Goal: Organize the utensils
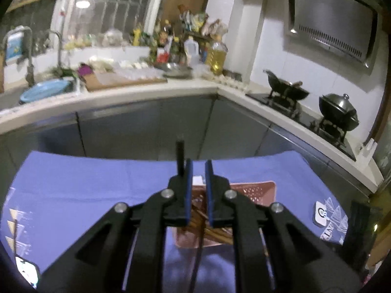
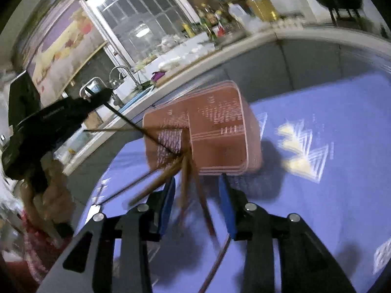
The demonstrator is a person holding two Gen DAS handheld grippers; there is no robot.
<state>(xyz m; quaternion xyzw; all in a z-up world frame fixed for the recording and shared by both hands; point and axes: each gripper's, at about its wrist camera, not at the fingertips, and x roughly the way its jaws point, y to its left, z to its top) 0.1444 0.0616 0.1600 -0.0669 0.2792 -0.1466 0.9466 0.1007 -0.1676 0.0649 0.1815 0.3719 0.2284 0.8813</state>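
A reddish-brown perforated utensil basket point(image 1: 254, 191) stands on the blue cloth point(image 1: 97, 183) and holds several brown chopsticks point(image 1: 215, 234). My left gripper point(image 1: 198, 171) hovers just above the basket, jaws slightly apart, with a thin black chopstick point(image 1: 198, 258) running down between them. In the right wrist view the basket point(image 2: 220, 131) is blurred and seen tilted, with the chopsticks point(image 2: 166, 178) fanning out of it. My right gripper point(image 2: 198, 190) is open just in front of the basket, around the chopstick ends. The left gripper point(image 2: 97, 95) shows there at the left, holding a thin dark chopstick point(image 2: 136, 127).
A kitchen counter point(image 1: 146, 92) with bottles, a cutting board and a sink with a blue basin point(image 1: 46, 90) runs behind the table. A stove with a black wok point(image 1: 286, 90) and a lidded pot point(image 1: 339, 112) is at the right. A white card point(image 1: 321, 216) lies on the cloth.
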